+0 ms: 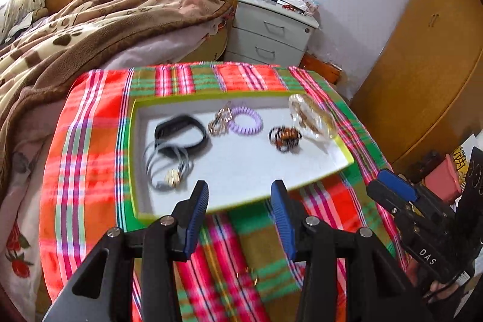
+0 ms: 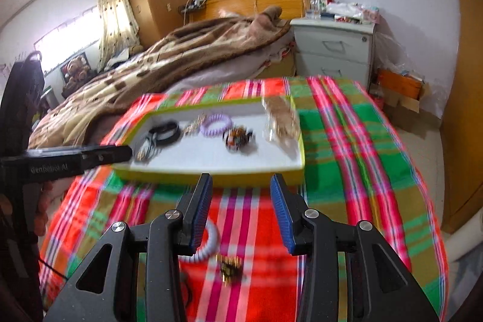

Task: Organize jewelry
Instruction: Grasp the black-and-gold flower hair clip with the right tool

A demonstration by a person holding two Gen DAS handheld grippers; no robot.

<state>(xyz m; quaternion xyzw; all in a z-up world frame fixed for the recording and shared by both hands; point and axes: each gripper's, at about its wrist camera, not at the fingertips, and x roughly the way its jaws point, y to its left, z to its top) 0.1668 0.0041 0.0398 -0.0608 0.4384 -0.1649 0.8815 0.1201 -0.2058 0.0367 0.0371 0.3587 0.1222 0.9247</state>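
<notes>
Both tongs, left gripper (image 1: 240, 196) and right gripper (image 2: 240, 189), gape wide, holding nothing. Under them a checked cloth (image 1: 90, 116) covers the table. Behind stands a bed (image 2: 181, 56).

I see a red-green-pink plaid cloth (image 1: 90, 147), a lime-rimmed white tray (image 1: 241, 171) — black band (image 1: 181, 132), lilac coil tie (image 1: 245, 121) — and brown paw-print blanket (image 1: 75, 29).

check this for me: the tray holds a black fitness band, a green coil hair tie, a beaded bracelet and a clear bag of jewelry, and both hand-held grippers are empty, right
Not quite: the coil hair tie is lilac, not green. The left wrist view shows it beside the black fitness band in the tray, with the beaded bracelet and clear bag to its right. Both the left hand-held gripper and right hand-held gripper are empty.
</notes>
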